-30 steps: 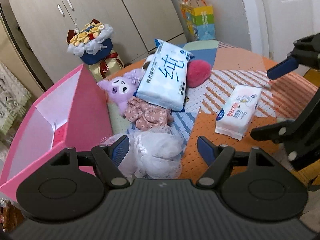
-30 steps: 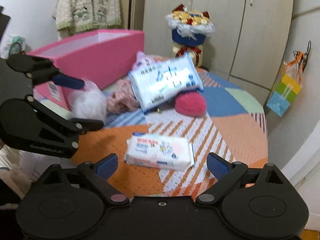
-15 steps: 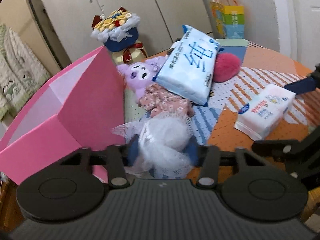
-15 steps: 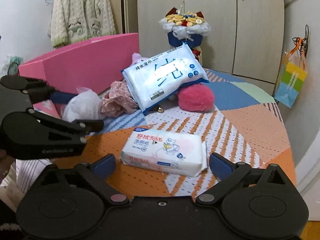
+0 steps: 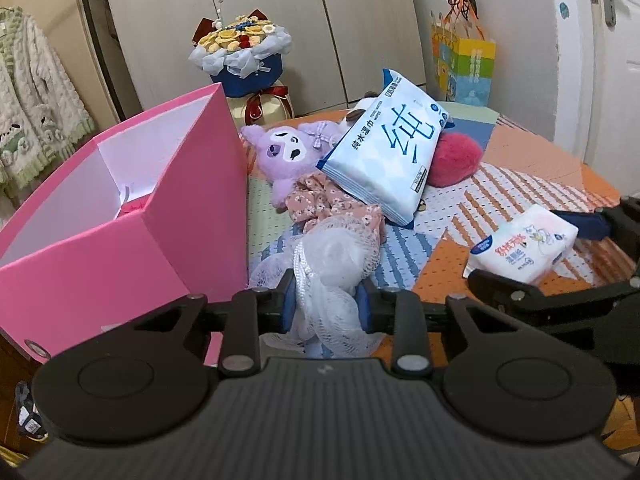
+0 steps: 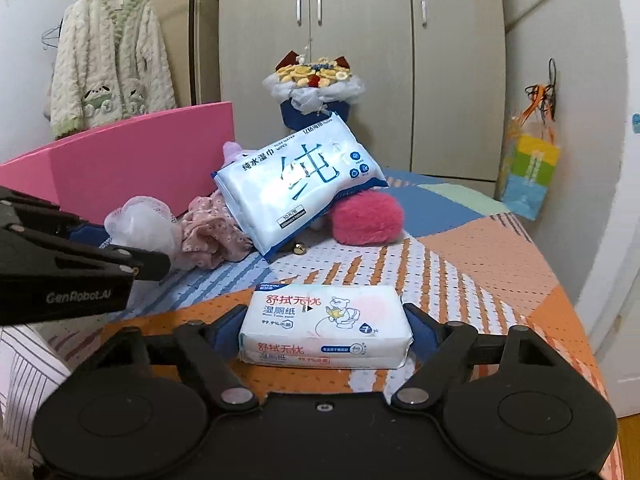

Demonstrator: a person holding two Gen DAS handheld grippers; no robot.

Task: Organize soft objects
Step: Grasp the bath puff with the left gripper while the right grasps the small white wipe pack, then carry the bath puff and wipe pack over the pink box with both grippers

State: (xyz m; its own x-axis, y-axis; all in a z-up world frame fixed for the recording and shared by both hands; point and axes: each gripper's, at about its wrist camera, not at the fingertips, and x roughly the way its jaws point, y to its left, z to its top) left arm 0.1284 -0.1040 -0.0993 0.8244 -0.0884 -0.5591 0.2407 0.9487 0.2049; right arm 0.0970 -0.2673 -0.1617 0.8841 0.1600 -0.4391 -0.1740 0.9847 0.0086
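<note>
Two grippers work over the patchwork table cover (image 6: 480,248). The left gripper (image 5: 325,304) pinches the white mesh bath puff (image 5: 334,264), just beside the open pink box (image 5: 192,216) at its 9 o'clock. The right gripper (image 6: 326,330) has its blue pads against both ends of the small white wet-tissue pack (image 6: 326,322), printed "99.9%". Orange cloth lies bare at its 3 o'clock. At 12 o'clock, the large blue-and-white wipes bag (image 6: 298,182), reading "PURE WATER WIPES", leans on the pink pompom (image 6: 368,218) and purple plush doll (image 5: 288,152). "GenRobot.AI" marks the left gripper's side.
</note>
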